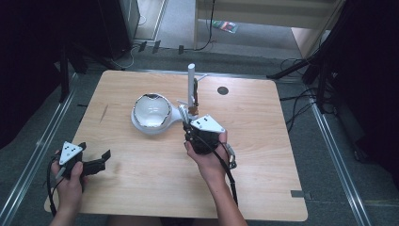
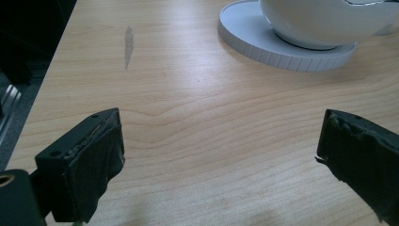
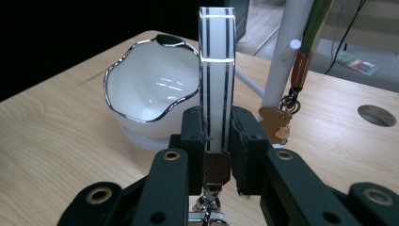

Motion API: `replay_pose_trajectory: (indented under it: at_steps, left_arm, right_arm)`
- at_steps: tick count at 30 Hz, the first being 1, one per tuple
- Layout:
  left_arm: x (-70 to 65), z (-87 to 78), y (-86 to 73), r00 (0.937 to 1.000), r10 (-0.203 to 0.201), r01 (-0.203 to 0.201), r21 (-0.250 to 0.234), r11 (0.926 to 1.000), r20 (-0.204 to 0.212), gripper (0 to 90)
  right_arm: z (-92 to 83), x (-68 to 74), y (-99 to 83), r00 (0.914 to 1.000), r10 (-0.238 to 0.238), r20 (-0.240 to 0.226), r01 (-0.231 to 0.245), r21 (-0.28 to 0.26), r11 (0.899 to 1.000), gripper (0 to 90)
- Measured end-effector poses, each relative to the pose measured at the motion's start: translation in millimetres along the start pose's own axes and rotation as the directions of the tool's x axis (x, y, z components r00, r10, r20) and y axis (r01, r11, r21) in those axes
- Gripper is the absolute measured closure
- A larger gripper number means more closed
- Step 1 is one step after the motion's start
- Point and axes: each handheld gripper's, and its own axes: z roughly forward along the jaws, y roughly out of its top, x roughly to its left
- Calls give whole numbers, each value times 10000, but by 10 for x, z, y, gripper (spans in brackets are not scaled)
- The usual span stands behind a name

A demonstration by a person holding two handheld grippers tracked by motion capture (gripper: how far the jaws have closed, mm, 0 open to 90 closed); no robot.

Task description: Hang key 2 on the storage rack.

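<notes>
Spread wide, the jaws of the left gripper (image 1: 96, 162) hold nothing; the person's hand rests it low at the table's (image 1: 141, 179) near left corner, aimed right. Farther right sits a white bowl (image 1: 151, 112) on its round base. Just beside it, the right gripper (image 3: 217, 141), forearm reaching far, pinches a striped white strap (image 3: 216, 70) upright near a white stand (image 1: 191, 84).

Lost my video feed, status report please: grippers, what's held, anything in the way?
Right gripper shut on a white black-striped strap, held upright. Left gripper open, low over bare table. White bowl and peg stand just beyond the strap.
</notes>
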Motion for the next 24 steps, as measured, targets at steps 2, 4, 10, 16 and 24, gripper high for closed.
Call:
replay_pose_trajectory:
  at_steps: [2,4,10,16,24]
  left_arm:
    - [3,0,0,10000,-28,28,-7,10000,13,17]
    - [5,1,1,10000,-43,43,17,10000,31,17]
    - [12,5,2,9999,-98,98,48,9999,66,17]
    - [11,4,3,9999,-60,60,58,10000,82,17]
    - [5,8,3,10000,-39,39,85,10000,74,17]
  right_arm:
    - [0,-40,13,9999,87,-90,-89,-167,9998,778]
    - [4,-74,28,9997,219,-80,-221,-245,9995,778]
    - [45,-177,60,9983,578,-105,-582,-448,9973,778]
    - [71,-273,60,9950,962,-262,-975,-563,9936,778]
    - [140,-382,29,9846,1450,-977,-1491,-366,9881,777]
